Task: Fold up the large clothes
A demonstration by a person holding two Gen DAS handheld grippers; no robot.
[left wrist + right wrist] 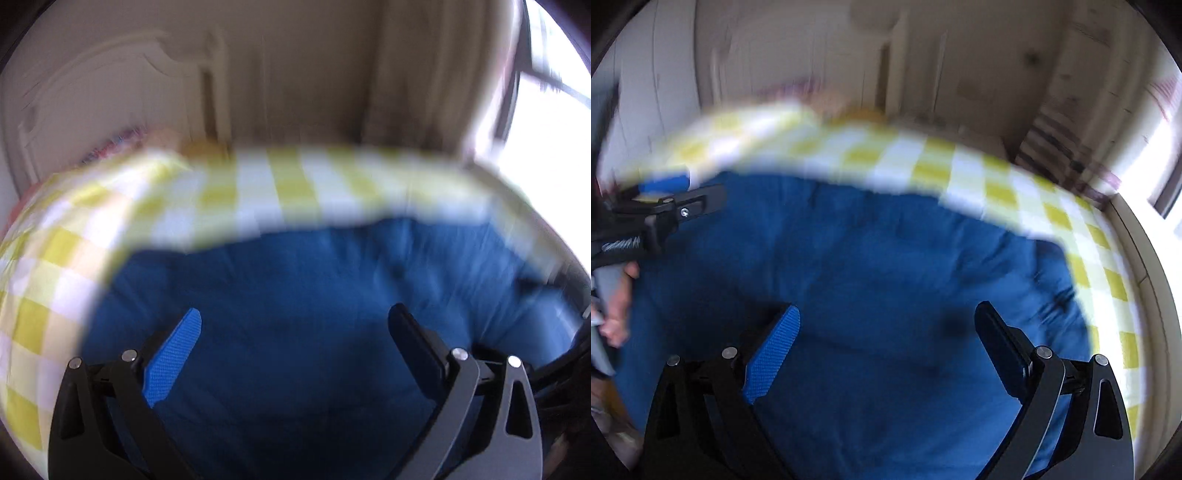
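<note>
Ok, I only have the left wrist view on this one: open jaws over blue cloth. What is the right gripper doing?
Observer: The right gripper is open as well, with nothing between its fingers and the blue garment beneath it.
Operator: Does the left gripper show from that side?
Observer: Yes. The left gripper sits at the left edge of the right wrist view, with a bare hand just below its body.
Operator: What lies past the garment on the right?
Observer: The yellow-and-white checked sheet shows as a strip along the garment's right side.
</note>
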